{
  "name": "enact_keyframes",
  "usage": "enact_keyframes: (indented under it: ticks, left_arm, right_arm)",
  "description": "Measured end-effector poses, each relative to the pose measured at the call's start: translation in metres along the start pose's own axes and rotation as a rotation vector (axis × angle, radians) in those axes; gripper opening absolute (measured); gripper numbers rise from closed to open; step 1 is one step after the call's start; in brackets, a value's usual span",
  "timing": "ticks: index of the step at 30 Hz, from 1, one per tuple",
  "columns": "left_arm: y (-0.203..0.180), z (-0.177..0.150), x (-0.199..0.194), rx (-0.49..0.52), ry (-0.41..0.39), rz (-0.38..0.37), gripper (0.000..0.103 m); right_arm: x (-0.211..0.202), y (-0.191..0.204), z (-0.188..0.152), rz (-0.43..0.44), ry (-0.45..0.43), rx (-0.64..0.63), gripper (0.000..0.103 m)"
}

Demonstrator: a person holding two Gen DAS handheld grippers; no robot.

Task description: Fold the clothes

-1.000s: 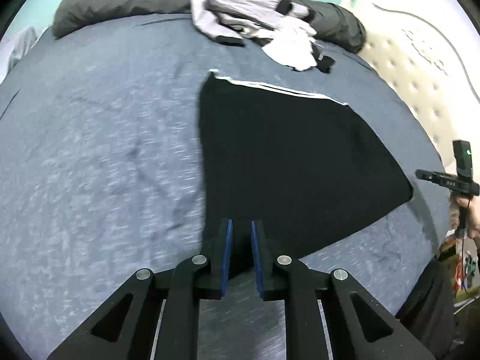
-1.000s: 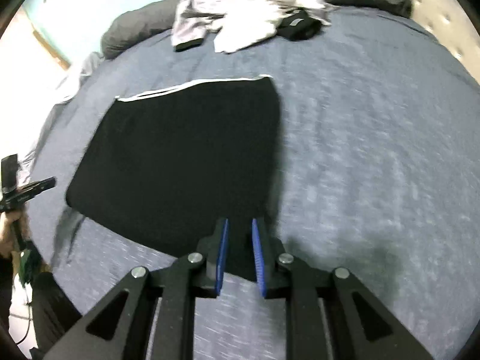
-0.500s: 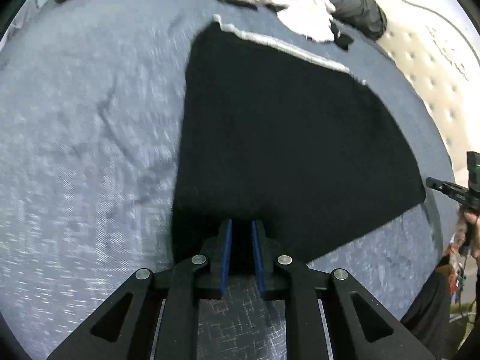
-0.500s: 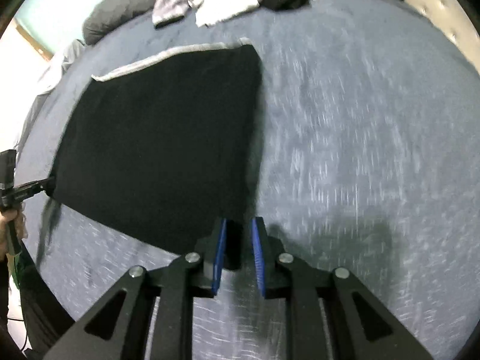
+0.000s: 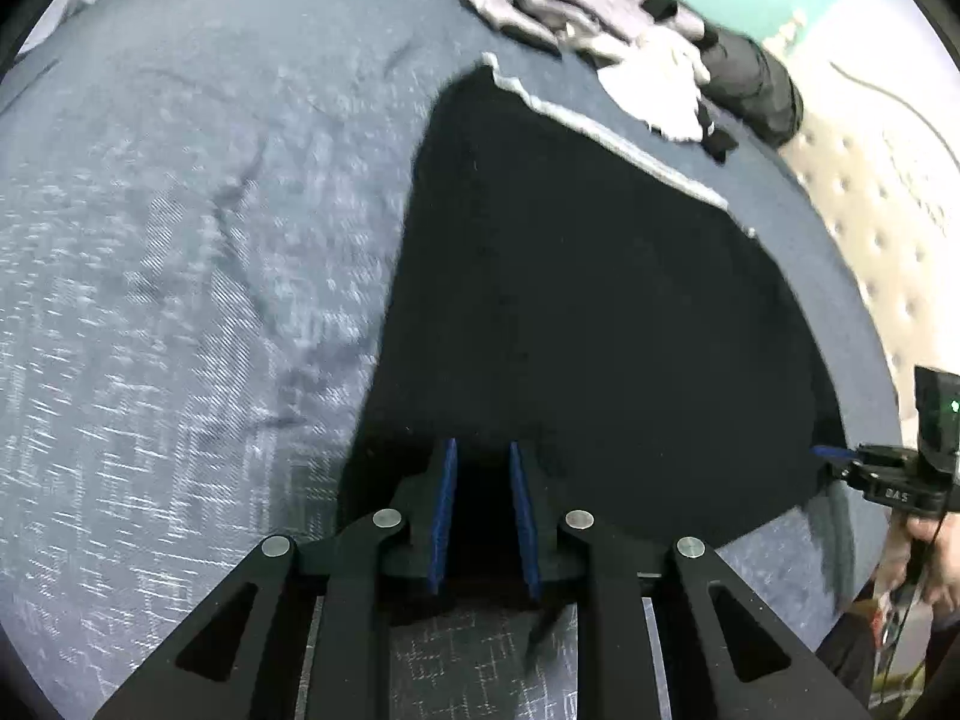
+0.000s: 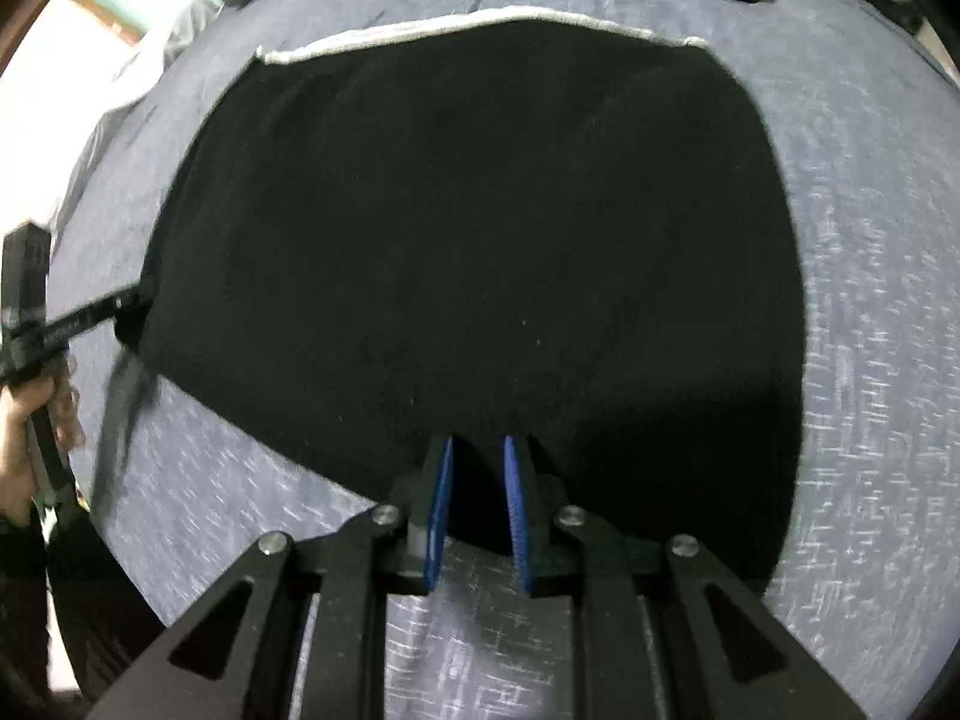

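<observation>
- The black garment (image 5: 588,324) is lying spread flat on the blue-grey bedspread (image 5: 180,276), reaching straight ahead of both sets of fingers, its white-trimmed edge (image 6: 456,33) sitting at the far end from them.
- The left gripper (image 5: 480,450) is sitting at the garment's near left corner; its blue pads (image 5: 445,504) are standing a little apart with black cloth between them, though I cannot tell whether they are pinching it.
- The right gripper (image 6: 477,444) is sitting at the near hem (image 6: 288,450) close to the right corner, its pads likewise a little apart over dark cloth, grip unclear.
- The near hem is running crosswise from one gripper to the other, so each hand is nearest its own corner; judging from that, the coming move is turning on carrying this hem forward toward the white trim.
- Against the earlier frames, the garment is filling much more of both views and the far pile of loose clothes (image 5: 606,24) is sliding toward the top edge: both grippers are coming lower and closer onto the hem, with the gap between the pads looking unchanged.
</observation>
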State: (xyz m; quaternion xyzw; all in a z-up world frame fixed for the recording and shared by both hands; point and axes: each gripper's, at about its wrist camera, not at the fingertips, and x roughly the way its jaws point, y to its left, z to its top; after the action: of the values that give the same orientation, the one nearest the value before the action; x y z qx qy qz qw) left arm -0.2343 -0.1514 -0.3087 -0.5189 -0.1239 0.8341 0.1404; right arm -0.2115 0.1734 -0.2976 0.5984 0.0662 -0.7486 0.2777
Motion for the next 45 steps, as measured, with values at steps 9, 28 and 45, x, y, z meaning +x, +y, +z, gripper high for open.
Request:
enact_keyframes:
  ticks: [9,28,45]
  left_arm:
    - [0.024,-0.004,-0.006,-0.079,-0.079,-0.016,0.023]
    - [0.014,-0.007,-0.009,0.003,-0.101,-0.053,0.033]
    - [0.024,-0.006,-0.023,-0.023,-0.128,-0.085,0.036]
  right_arm:
    - [0.012,0.065,0.017,0.100,-0.015,-0.057,0.016]
    - [0.053,0.094,0.017,-0.027,0.042,-0.038,0.016]
    - [0.040,0.101,0.014,-0.047,0.037,-0.032,0.016]
